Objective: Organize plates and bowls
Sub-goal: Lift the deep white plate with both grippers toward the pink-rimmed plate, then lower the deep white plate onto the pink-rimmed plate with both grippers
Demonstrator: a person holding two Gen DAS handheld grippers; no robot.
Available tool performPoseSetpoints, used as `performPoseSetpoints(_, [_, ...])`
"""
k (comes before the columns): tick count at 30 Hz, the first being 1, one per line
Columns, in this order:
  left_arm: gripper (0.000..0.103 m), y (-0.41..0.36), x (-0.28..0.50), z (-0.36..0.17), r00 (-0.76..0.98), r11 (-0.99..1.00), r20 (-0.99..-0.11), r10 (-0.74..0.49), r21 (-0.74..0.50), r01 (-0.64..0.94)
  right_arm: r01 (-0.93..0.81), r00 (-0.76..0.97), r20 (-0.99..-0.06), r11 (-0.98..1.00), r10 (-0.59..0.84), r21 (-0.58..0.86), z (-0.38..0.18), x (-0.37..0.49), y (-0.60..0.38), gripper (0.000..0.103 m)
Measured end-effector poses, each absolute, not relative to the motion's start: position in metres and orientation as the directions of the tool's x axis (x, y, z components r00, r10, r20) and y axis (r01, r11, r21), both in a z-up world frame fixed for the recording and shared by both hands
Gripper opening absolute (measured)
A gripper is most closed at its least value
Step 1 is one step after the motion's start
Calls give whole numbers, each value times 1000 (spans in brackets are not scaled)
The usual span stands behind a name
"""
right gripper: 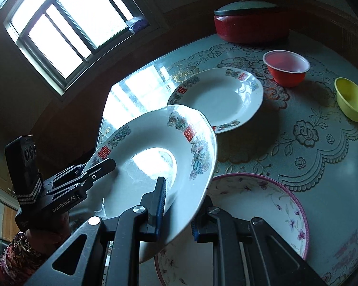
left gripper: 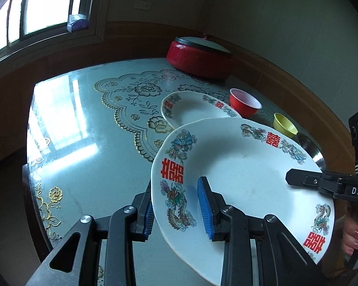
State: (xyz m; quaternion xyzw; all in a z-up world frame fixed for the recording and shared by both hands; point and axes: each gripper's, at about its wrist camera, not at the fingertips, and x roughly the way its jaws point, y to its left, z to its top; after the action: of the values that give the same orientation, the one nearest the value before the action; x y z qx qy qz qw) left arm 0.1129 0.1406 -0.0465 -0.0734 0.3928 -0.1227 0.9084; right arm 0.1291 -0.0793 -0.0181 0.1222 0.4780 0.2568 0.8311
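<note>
A white plate (left gripper: pixel 245 166) with red characters and dragon prints hangs tilted above the table, held from two sides. My left gripper (left gripper: pixel 176 190) is shut on its left rim, one blue pad on top and one beneath. My right gripper (right gripper: pixel 183 190) is shut on the near rim of the same plate (right gripper: pixel 143 143); its far finger is hidden under the plate. Each gripper shows in the other's view: the right gripper (left gripper: pixel 296 178) and the left gripper (right gripper: pixel 100 166). A matching plate (right gripper: pixel 219 97) lies flat on the table beyond. A purple-rimmed floral bowl (right gripper: pixel 262 205) sits below the held plate.
On the glass-topped table (left gripper: pixel 83 143) stand a red bowl (right gripper: pixel 286 69), a yellow bowl (right gripper: pixel 350 97) and a lidded red pot (right gripper: pixel 250 26) at the back. A metal bowl (left gripper: pixel 310 147) peeks out behind the held plate. A window fills the upper left.
</note>
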Motion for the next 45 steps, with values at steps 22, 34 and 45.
performPoseSetpoints(22, [34,37,78,-75,560,922,-741,-371,-222,318,-108,464,-769,890,439,443,-51,59,-176,17])
performPoseSetpoints(34, [34,21,86,-94,537,938,-786,-306,-150,314,-41,446,-781,882,437,470,-85,66,-188,17])
performPoseSetpoints(45, [35,18,89,-100,523,945,-808,-271,-119,306,-28,448,-788,887,423,460,-94,69,-187,17])
